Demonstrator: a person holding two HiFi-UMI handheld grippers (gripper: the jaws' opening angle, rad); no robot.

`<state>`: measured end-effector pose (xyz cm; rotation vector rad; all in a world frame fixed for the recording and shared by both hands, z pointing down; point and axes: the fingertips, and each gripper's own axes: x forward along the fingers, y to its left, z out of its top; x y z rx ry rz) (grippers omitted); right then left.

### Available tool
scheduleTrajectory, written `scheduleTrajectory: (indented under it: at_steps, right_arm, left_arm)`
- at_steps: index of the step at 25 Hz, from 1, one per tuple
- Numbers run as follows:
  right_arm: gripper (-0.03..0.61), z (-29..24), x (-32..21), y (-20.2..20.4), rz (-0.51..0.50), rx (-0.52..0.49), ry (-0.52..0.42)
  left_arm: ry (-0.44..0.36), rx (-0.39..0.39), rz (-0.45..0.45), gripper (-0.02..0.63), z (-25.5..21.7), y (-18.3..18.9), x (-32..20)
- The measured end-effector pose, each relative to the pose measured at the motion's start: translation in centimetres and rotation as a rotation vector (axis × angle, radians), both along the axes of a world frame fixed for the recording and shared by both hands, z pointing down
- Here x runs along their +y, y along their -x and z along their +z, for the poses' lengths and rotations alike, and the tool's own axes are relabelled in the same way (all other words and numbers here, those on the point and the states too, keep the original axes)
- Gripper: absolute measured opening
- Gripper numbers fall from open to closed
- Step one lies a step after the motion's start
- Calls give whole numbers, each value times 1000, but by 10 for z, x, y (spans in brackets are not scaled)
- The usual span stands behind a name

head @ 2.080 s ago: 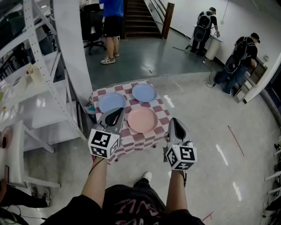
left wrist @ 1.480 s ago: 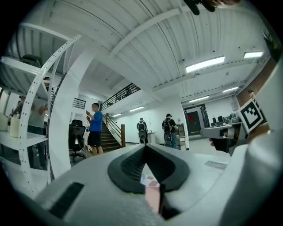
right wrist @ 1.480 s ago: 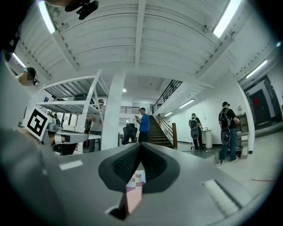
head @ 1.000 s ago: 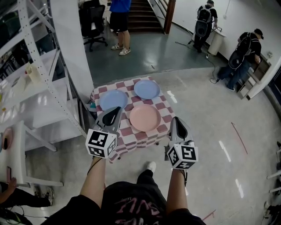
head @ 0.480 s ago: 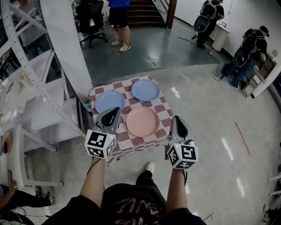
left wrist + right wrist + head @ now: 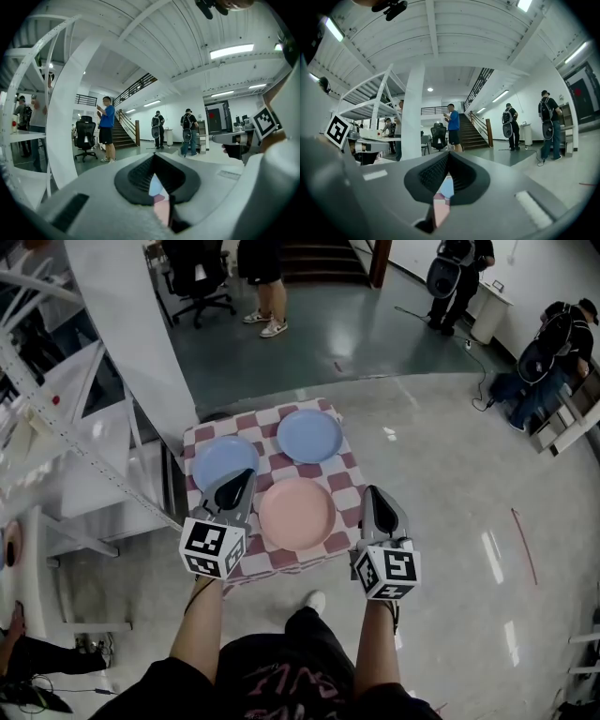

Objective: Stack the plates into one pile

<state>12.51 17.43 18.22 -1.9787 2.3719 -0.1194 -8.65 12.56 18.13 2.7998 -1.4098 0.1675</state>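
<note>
I am looking down on a pale, glossy floor in an open hall, with a white column (image 6: 141, 334) and metal shelving (image 6: 47, 418) on the left. A small table under a red-and-white checked cloth (image 6: 349, 486) stands just ahead of the person's feet.

In the head view, three plates lie apart on the cloth. A pink plate (image 6: 297, 514) sits nearest, one blue plate (image 6: 225, 461) is at the back left, and a second blue plate (image 6: 309, 435) is at the back right. The left gripper (image 6: 241, 476) hangs over the table's left part, its tip beside the left blue plate. The right gripper (image 6: 373, 494) is at the table's right edge, just beside the pink plate. Neither touches a plate.

In the left gripper view, the jaws are pressed together with nothing between them. A sliver of pink and blue shows through the slit. Beyond stand an office chair (image 6: 85, 136), a person in a blue shirt (image 6: 107, 129) by a staircase (image 6: 124, 136), and two people with backpacks (image 6: 157, 129).

In the right gripper view, these jaws are likewise clenched on nothing, with the same pink and blue slivers showing below the tips. The other gripper's marker cube (image 6: 337, 130) shows at the left.
</note>
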Motion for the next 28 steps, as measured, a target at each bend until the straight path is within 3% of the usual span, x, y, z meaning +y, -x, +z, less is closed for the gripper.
scheduleTrajectory:
  at_steps: [12,28]
  right_arm:
    - [8,14,-84,-50,-93,13,58]
    - [9,49,-101,-46,-172,-22,153]
  left_arm:
    - [52,-44,-103,-2,16,-43,-61]
    - [126,-85,-160,-2,47,-37,-63]
